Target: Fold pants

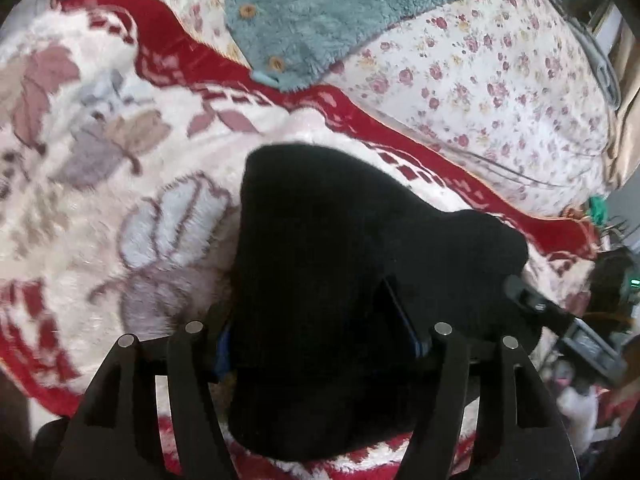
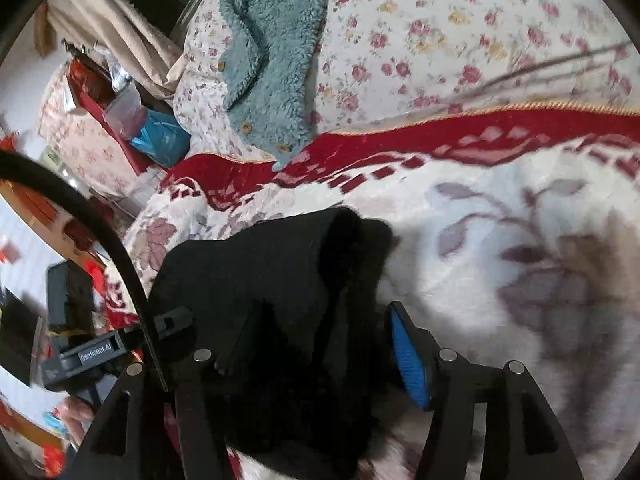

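Left gripper [image 1: 320, 344] and right gripper [image 2: 320, 340] each clamp the black pants [image 1: 340, 260]; we judge, to lift one edge evenly above the blanket [image 1: 120, 200].

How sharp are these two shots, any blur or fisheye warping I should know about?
Left wrist view: floral blanket smeared by motion blur, black pants a nearly featureless dark mass, edges curved by the fisheye. Right wrist view: blanket blurred toward the right, teal fleece jacket comparatively crisp, black corners from the lens circle.

Black pants [image 1: 320, 280] hide the left tongs' [image 1: 320, 340] pads.
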### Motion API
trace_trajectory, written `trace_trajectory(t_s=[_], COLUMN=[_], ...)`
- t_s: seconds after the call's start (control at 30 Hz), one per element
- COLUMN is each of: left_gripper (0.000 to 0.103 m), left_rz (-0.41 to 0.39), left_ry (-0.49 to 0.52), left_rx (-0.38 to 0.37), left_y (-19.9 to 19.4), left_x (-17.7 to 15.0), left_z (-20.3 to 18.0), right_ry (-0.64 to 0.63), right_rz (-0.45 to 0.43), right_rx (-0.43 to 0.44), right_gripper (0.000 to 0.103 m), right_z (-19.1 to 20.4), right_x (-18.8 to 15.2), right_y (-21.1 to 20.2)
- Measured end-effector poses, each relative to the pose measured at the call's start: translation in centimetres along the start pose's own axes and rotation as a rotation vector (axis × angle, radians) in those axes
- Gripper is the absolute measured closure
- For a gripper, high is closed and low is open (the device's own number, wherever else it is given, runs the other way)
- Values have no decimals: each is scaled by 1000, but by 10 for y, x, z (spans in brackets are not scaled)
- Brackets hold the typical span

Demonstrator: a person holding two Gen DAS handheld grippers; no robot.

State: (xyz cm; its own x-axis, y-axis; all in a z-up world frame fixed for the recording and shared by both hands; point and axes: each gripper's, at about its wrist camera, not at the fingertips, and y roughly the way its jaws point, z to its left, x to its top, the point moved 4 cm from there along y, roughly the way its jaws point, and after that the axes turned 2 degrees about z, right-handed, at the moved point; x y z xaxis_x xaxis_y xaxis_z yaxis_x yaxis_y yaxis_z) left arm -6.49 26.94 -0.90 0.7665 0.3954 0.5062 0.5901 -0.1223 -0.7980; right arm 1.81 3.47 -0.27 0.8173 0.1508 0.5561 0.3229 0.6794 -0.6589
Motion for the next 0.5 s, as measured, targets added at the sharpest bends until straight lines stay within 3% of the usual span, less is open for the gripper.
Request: trace_trajectory(t_s=[0.17, 0.37, 0.5], left_gripper=[39, 39, 39], left_rz=[-94, -348, -364], left_ry=[32, 192, 258], left_rx=[76, 230, 219], left_y=[-31, -82, -84], left_x=[1, 4, 0], left_z=[-9, -47, -70], right_ry=[-21, -76, -125], right_rz=[-93, -163, -191], right_rx=[-11, -22, -27], right_gripper=[44, 44, 44], right_z=[6, 30, 47], right_x=[3, 8, 4], right_y=[-45, -74, -83])
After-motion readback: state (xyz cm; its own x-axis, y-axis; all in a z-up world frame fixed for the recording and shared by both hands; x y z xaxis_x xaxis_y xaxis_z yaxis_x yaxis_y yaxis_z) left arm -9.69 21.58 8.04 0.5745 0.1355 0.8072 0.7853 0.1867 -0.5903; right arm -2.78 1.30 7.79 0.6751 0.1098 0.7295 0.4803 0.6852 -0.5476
